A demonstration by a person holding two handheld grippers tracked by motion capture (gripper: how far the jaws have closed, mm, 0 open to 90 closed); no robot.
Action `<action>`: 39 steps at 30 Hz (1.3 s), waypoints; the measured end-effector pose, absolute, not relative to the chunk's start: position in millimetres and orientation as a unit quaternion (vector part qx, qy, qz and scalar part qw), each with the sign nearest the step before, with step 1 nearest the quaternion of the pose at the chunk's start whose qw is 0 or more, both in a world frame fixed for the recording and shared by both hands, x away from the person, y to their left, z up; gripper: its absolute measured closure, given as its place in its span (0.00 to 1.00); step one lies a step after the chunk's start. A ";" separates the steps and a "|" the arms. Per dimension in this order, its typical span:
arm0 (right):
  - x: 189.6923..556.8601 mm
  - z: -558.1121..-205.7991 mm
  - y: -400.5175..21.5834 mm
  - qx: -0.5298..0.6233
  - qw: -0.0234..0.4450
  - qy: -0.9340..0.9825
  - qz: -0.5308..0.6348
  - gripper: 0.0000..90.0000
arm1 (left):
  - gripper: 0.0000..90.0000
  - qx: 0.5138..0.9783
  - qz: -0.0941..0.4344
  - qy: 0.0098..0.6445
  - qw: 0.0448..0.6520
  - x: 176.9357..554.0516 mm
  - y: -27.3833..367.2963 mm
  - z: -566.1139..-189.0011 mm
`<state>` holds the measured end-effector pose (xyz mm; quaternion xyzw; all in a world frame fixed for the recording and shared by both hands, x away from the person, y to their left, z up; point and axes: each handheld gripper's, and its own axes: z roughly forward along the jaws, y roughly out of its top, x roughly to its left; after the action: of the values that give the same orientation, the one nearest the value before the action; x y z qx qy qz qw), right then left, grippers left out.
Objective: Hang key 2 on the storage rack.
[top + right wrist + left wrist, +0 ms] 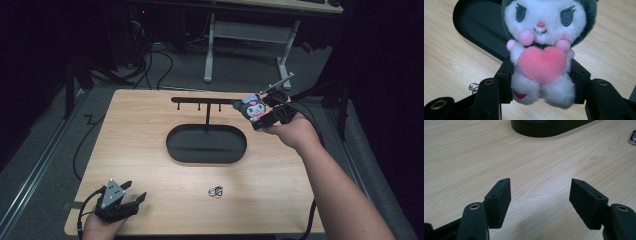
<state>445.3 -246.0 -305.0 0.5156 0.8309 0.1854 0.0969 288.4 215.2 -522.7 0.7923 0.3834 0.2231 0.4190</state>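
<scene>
A small plush toy with a white face, dark grey hood and pink heart hangs in the air at the right end of the black hanger bar. My right gripper is shut on the plush toy, its pads pressing the toy's lower body from both sides. The bar rises on a thin post from a black oval stand base mid-table. My left gripper rests near the table's front left corner, open, with bare wood between its pads.
Small metal rings lie on the wooden table in front of the oval base, and one metal ring sits at the right edge of the left gripper view. A white desk frame stands beyond the table. Cables trail on the floor.
</scene>
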 end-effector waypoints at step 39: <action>461.6 -411.2 -237.8 0.543 0.079 0.815 0.186 0.37 | 0.38 0.800 0.218 0.379 0.411 288.2 212.1 -525.4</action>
<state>461.6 -237.8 -411.2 0.5434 0.8147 0.1863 0.0787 288.2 212.1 -525.4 0.7998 0.3787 0.2183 0.4113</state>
